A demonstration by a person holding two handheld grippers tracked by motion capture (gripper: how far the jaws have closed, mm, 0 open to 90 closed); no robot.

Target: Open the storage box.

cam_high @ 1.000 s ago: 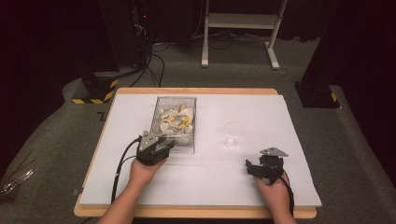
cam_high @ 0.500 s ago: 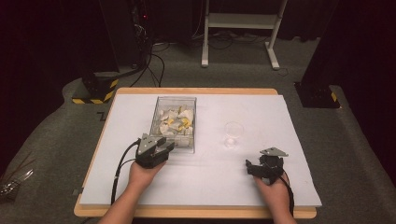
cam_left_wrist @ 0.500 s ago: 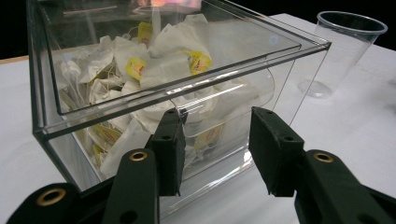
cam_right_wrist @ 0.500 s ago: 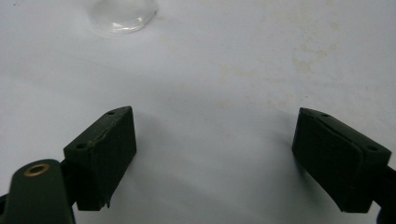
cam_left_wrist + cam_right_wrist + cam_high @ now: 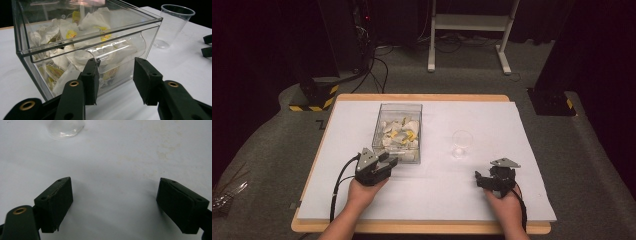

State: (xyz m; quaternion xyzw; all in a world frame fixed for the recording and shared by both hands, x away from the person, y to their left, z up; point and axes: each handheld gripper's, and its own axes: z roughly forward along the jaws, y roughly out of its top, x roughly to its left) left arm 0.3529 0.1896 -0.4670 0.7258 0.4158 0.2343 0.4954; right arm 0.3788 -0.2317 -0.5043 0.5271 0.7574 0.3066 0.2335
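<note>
Clear box [image 5: 397, 131] of sachets, centre-left of frame on tabletop [image 5: 437, 200], long axis top to bottom. Left tongs [image 5: 388, 164] at its near end, apart, gripping nothing. Right tongs [image 5: 479, 179] lower right, wide apart.

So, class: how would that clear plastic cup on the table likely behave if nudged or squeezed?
The cup looks thin-walled and empty, so probably very light and easy to tip. It stands tall on a narrow base. A firm squeeze would likely buckle it.
</note>
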